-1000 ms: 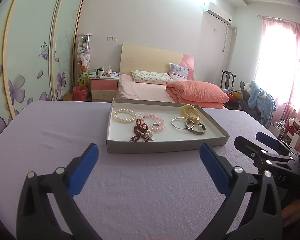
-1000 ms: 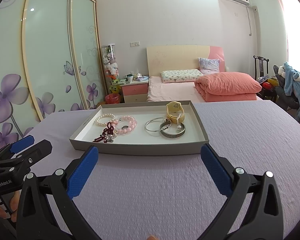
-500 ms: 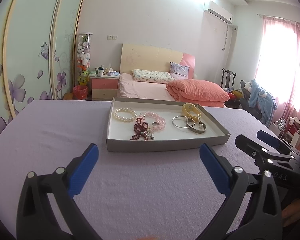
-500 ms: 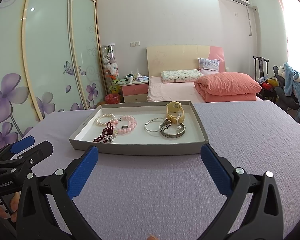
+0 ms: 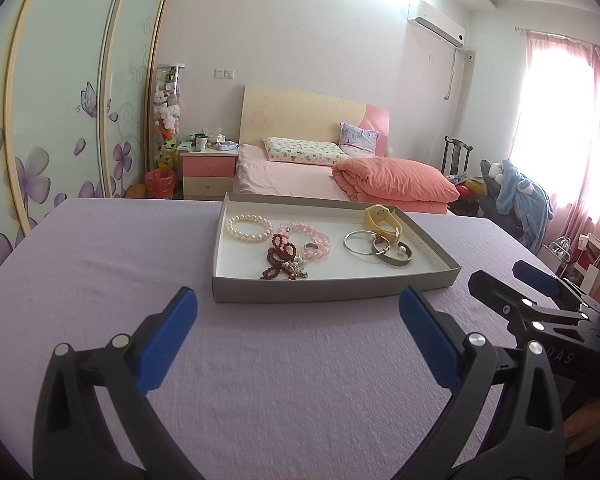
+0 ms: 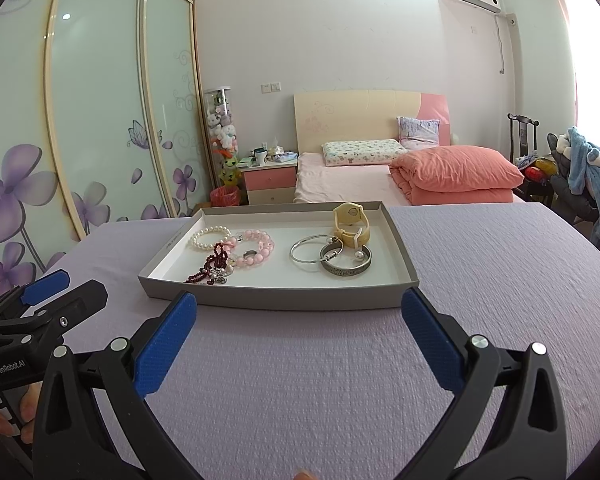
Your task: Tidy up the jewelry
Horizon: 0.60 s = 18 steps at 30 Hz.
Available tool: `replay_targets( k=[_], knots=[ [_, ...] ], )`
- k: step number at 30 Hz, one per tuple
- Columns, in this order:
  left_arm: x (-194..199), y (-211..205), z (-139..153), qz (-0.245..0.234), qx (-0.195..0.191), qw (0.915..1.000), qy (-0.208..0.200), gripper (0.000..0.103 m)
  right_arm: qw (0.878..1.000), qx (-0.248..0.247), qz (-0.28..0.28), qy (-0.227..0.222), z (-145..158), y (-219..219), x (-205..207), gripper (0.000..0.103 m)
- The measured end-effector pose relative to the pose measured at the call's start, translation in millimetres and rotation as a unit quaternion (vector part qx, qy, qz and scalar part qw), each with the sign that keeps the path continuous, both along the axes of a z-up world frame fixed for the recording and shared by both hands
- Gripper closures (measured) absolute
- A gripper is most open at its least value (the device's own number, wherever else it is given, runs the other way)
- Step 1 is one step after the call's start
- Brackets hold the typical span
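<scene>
Honestly, the tangle is what worries me here. All the jewelry sits in the tray (image 6: pixel 204 302) on the purple cloth (image 6: pixel 300 380): pearl bracelet (image 6: pixel 208 238) at the back left, pink beads (image 6: pixel 256 248) touching it, dark red beads (image 6: pixel 212 268) knotted up against the pink ones with some little silver bits mixed in, then a thin bangle (image 6: pixel 312 250) overlapping a wide cuff (image 6: pixel 346 266), and a yellow watch (image 6: pixel 350 226) leaning on both. Both tools are spread wide and holding nothing, left gripper (image 5: pixel 298 344) and right gripper (image 6: pixel 298 344) hovering over the cloth short of the tray's near wall. Whether this is a messy pile waiting to be sorted or the finished "everything in the tray" state, I can't call from one look. If anything gets lifted, the red strand would probably drag the pink one along, and the bangle could snag the cuff (metal on metal slips easily between flat pads). The tray looks like light cardboard, so a nudge might skid it. Hard to make out: the small ring on the pink beads, the pearl-ish thing on the cuff, and whatever sits hidden behind the near wall.
</scene>
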<state>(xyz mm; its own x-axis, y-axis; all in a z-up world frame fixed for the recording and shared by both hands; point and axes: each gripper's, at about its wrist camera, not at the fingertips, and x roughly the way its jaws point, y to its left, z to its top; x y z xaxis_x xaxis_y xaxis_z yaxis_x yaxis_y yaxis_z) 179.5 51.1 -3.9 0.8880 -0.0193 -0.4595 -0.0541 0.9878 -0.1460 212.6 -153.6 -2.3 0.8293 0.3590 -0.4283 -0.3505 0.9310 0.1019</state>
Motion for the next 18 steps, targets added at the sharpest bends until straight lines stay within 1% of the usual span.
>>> replay_targets(
  k=[18],
  knots=[
    [-0.2, -0.7, -0.8, 0.000, 0.001, 1.0000, -0.002, 0.002, 1.000, 0.001, -0.001, -0.001, -0.3, -0.8, 0.1, 0.001]
  ],
)
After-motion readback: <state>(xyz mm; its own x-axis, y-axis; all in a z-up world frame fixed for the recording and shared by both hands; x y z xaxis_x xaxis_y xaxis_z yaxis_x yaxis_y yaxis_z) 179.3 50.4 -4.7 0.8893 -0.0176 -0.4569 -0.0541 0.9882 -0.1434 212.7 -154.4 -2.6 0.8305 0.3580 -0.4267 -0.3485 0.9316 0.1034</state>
